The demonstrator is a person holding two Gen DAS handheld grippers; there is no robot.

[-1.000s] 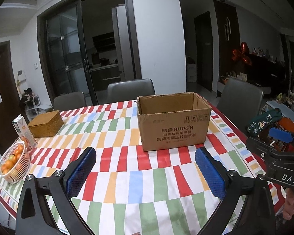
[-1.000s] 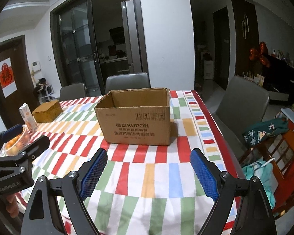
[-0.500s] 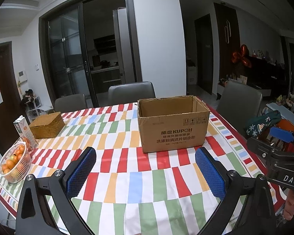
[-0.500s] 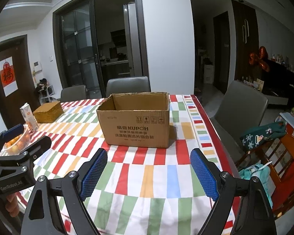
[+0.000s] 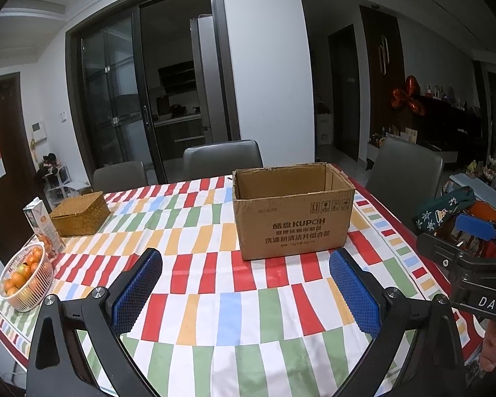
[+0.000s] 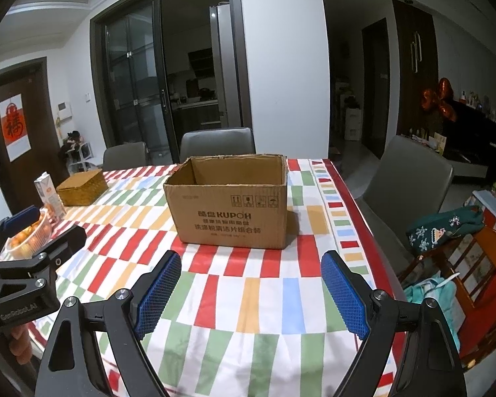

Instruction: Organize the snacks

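An open brown cardboard box stands on the table with the colourful checked cloth; its inside looks empty as far as I can see. My left gripper hovers over the near part of the table, open, nothing between its blue pads. My right gripper is beside it to the right, also open and empty. Each gripper shows at the edge of the other's view. No snack packets are visible on the cloth.
At the left end stand a white basket of oranges, a juice carton and a woven box. Grey chairs ring the table. A wooden chair with clothes stands at the right.
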